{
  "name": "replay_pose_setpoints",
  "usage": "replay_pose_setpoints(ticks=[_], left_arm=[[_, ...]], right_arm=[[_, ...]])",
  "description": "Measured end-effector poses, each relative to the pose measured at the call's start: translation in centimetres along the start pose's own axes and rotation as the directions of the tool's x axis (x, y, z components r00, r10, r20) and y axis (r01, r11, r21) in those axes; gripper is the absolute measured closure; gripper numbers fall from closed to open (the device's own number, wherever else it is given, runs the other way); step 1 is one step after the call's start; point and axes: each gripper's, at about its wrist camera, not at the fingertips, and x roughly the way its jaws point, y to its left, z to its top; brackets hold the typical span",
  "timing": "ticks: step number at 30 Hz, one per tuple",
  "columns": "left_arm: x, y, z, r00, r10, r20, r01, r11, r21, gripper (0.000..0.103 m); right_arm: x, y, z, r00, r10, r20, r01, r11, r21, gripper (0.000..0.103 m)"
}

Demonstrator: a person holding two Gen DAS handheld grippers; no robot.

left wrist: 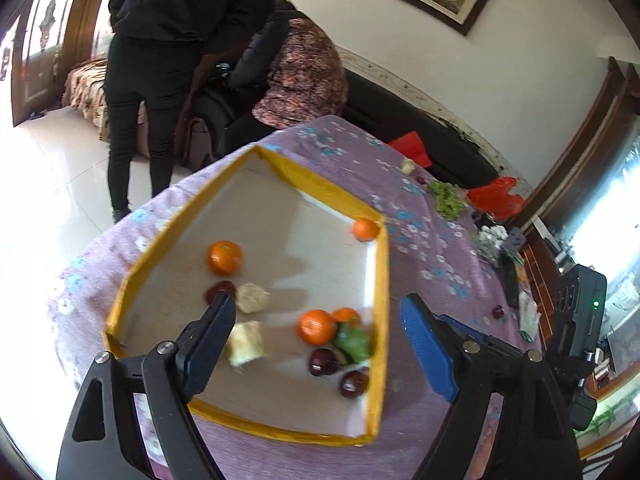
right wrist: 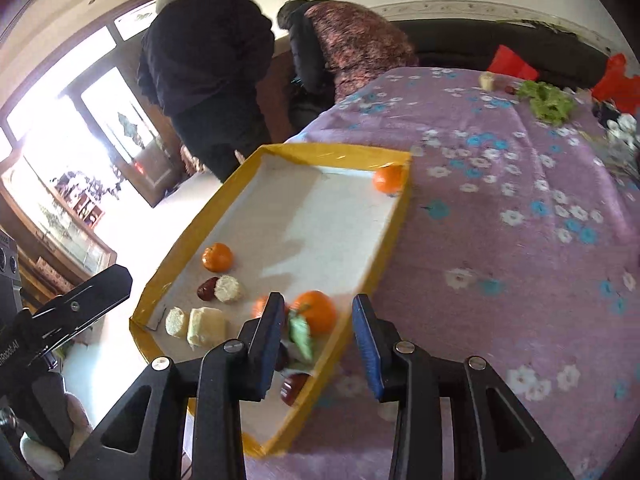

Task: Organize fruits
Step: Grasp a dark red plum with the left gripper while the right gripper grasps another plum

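Observation:
A yellow-rimmed tray (left wrist: 380,280) (right wrist: 332,152) with a white floor lies on the purple flowered tablecloth (left wrist: 432,264). Inside are several oranges, one in the far corner (left wrist: 365,229) (right wrist: 388,178), one at the left (left wrist: 225,257) (right wrist: 217,257) and a pair near the right wall (left wrist: 316,326) (right wrist: 316,312). Dark red fruits (left wrist: 354,384) (right wrist: 294,388), pale chunks (left wrist: 246,342) (right wrist: 206,326) and a green piece (left wrist: 354,342) (right wrist: 300,336) lie with them. My left gripper (left wrist: 316,304) hangs wide open above the tray, holding nothing. My right gripper (right wrist: 318,300) hovers over the tray's near right corner, jaws apart, pads touching nothing.
Outside the tray on the cloth lie a pale piece (left wrist: 407,166) (right wrist: 487,80), green leaves (left wrist: 446,196) (right wrist: 546,100) and a small dark red fruit (left wrist: 498,312). Red bags (left wrist: 496,196) and clutter sit at the table's far right. Two people (left wrist: 168,40) stand beyond the table.

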Motion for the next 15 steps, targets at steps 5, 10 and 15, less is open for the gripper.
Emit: replay_pose_setpoints(ticks=[5, 10, 15], left_arm=[[0.6, -4.4, -1.2, 0.999, -0.03, -0.02, 0.031, 0.997, 0.071, 0.019], [1.4, -7.4, -1.9, 0.998, -0.045, -0.047, 0.05, 0.993, 0.108, 0.019], [3.1, -10.0, -3.0, 0.991, -0.087, -0.098, 0.1, 0.986, 0.136, 0.019]], right_arm=[[-4.2, -4.6, -1.1, 0.998, -0.036, 0.054, 0.033, 0.998, 0.056, 0.059], [-9.5, -10.6, -2.4, 0.987, -0.11, 0.121, 0.092, 0.985, 0.144, 0.056], [-16.4, -19.5, -4.6, 0.939, -0.3, 0.166, 0.24, 0.922, 0.305, 0.052]])
